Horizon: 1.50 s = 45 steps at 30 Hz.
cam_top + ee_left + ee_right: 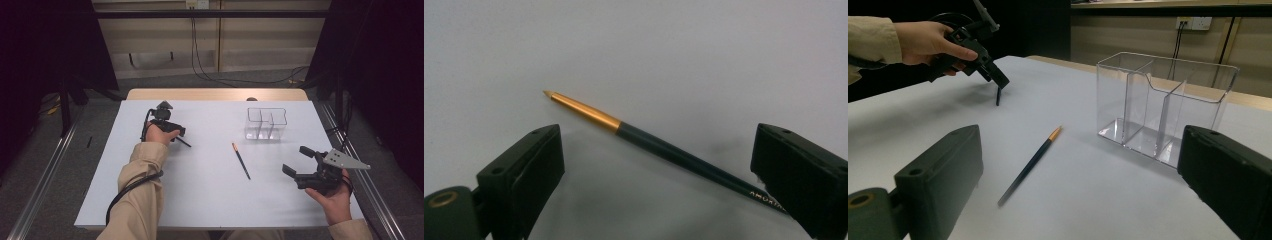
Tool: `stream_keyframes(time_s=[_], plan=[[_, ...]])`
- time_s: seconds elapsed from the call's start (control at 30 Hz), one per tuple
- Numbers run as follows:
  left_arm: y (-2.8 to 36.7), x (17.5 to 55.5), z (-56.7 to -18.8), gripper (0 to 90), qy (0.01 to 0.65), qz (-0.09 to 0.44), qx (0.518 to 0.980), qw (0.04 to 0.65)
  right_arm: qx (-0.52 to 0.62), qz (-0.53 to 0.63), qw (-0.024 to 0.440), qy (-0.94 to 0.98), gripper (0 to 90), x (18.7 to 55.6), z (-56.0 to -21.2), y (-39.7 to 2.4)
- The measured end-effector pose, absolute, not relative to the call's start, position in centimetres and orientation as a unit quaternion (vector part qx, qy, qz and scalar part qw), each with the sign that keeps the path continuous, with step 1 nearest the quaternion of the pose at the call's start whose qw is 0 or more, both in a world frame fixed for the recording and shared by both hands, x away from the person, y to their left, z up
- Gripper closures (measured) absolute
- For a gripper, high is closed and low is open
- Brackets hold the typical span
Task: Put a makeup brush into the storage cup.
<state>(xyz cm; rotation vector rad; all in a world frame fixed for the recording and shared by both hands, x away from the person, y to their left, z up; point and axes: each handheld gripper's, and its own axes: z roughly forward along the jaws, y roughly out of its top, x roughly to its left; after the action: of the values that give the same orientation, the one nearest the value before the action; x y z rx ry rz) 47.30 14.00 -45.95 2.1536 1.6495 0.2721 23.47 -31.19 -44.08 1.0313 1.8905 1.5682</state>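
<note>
Jaws of the left gripper point(176, 134) stand wide astride a dark pen point(664, 147) lying far left on the table point(210, 200), ready to pinch it, while right gripper point(296, 161) waits wide, empty, near right by the clear organizer point(266, 123).

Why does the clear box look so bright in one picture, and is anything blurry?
In the right gripper view, the clear organizer catches light along its edges, and that gripper's own jaws blur up close. In the left gripper view, the pen is fairly sharp, with a soft shadow beneath it on the table. The high view is evenly lit, with dark surroundings.
</note>
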Motion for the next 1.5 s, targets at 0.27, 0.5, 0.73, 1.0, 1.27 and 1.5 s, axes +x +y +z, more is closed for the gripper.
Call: stream_keyframes(time_s=[0.27, 0.5, 0.73, 1.0, 1.27, 1.5], plan=[[13.5, 47.4, -46.1, 11.9, 0.590, 0.104, 0.777, 0.192, 0.379, 0.572, 0.236, 0.689, 4.0, 23.5, -44.1, -31.2], [13.1, 47.3, -46.1, 18.1, 0.579, 0.105, 0.787, 0.182, 0.378, 0.571, 0.235, 0.690, 4.2, 23.5, -44.2, -31.3], [13.2, 47.2, -45.9, 26.4, 0.566, 0.110, 0.799, 0.169, 0.380, 0.572, 0.235, 0.688, 4.1, 23.6, -44.1, -31.4], [13.5, 47.0, -45.6, 42.4, 0.558, 0.104, 0.808, 0.162, 0.379, 0.571, 0.235, 0.689, 4.2, 23.6, -44.2, -31.3], [13.8, 46.9, -45.3, 55.8, 0.557, 0.091, 0.810, 0.159, 0.378, 0.572, 0.235, 0.689, 4.2, 23.6, -44.2, -31.3], [13.6, 46.8, -45.0, 66.3, 0.560, 0.075, 0.813, 0.138, 0.378, 0.571, 0.234, 0.690, 4.2, 23.6, -44.2, -31.3]])
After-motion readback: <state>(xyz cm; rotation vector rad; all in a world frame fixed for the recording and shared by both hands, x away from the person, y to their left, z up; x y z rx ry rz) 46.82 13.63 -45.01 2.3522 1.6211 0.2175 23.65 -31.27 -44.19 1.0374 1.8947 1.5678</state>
